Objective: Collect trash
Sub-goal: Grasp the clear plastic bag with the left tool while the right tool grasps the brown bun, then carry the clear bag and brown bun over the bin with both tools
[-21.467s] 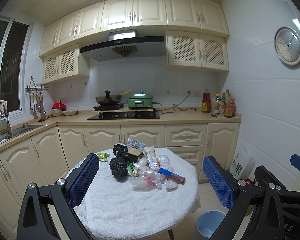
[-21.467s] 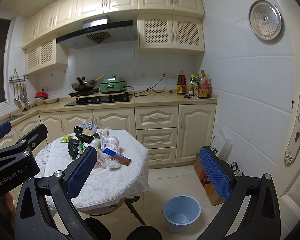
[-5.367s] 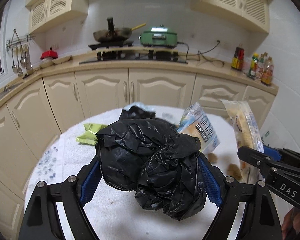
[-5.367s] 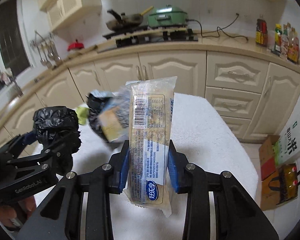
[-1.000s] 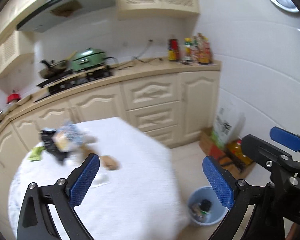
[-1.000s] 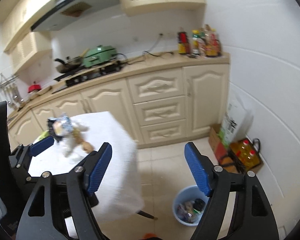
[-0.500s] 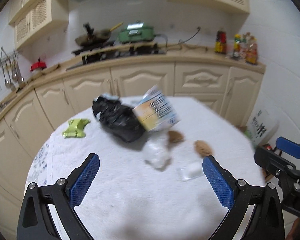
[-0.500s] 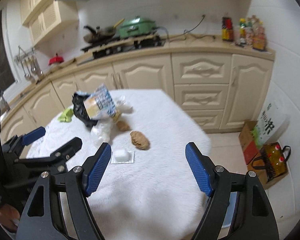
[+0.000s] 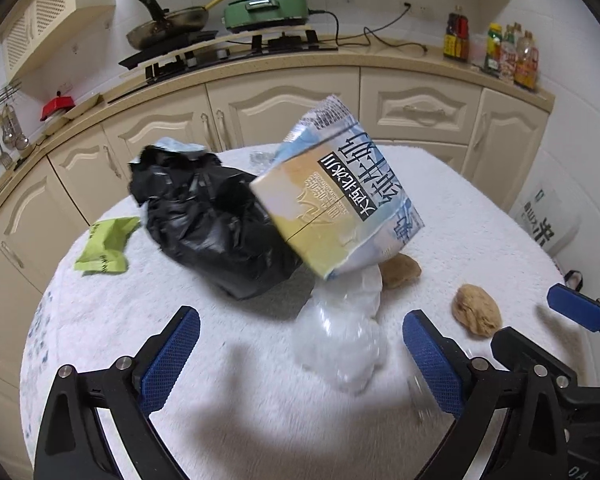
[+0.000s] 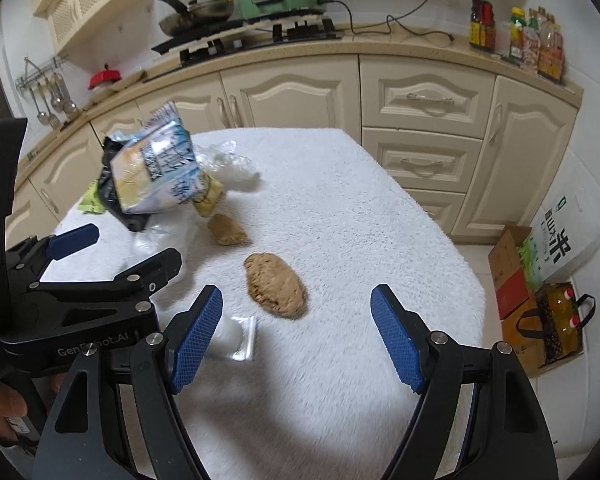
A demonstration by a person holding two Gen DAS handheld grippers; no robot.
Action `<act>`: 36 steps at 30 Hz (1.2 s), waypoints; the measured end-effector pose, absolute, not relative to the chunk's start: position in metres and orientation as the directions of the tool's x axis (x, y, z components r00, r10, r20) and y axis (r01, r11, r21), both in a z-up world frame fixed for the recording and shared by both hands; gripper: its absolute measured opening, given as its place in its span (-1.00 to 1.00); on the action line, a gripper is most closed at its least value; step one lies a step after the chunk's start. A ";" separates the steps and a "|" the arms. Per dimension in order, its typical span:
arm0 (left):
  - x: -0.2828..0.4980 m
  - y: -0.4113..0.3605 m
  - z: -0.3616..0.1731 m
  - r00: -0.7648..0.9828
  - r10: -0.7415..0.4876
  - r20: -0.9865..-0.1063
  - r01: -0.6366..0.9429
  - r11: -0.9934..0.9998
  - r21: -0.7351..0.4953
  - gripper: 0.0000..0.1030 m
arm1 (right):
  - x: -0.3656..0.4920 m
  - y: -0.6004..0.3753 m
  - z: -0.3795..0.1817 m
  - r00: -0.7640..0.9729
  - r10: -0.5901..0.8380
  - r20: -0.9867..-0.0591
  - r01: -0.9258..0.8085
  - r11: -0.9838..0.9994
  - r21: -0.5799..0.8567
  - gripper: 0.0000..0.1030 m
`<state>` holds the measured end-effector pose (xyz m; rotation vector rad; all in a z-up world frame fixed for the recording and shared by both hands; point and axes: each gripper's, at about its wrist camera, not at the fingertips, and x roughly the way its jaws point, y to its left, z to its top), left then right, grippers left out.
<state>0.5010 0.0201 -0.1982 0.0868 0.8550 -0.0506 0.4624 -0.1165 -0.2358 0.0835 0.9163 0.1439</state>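
Trash covers the far side of a white-covered table (image 10: pixel 340 200): a black plastic bag (image 9: pixel 216 236) with a snack packet (image 9: pixel 336 200) leaning on it, a clear plastic bag (image 9: pixel 340 332) in front, a green wrapper (image 9: pixel 106 250) to its left. Two brown lumps (image 10: pixel 276 286) lie nearer. The left gripper (image 9: pixel 300 354) and right gripper (image 10: pixel 296 330) hover over the table, fingers spread, holding nothing. Cabinets (image 10: pixel 424 100) stand behind.

The blue-and-cream snack bag (image 9: pixel 336 196) hides part of the black plastic bag (image 9: pixel 208 224), and the clear wrapper (image 9: pixel 340 336) beneath is blurred.
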 end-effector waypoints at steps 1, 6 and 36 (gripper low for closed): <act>0.511 0.019 -0.203 0.648 -0.016 -0.762 0.087 0.995 0.053 0.78 | 0.466 -0.117 -0.238 0.596 0.160 -0.787 -0.090 0.987 0.132 0.52; 0.545 0.017 -0.223 0.581 -0.038 -0.813 0.119 0.992 0.038 0.25 | 0.478 -0.117 -0.249 0.573 0.159 -0.804 -0.098 0.987 0.125 0.52; 0.445 0.027 -0.175 0.675 -0.082 -0.734 0.083 0.996 -0.035 -0.20 | 0.455 -0.106 -0.226 0.587 0.288 -0.757 -0.207 0.957 0.204 -0.39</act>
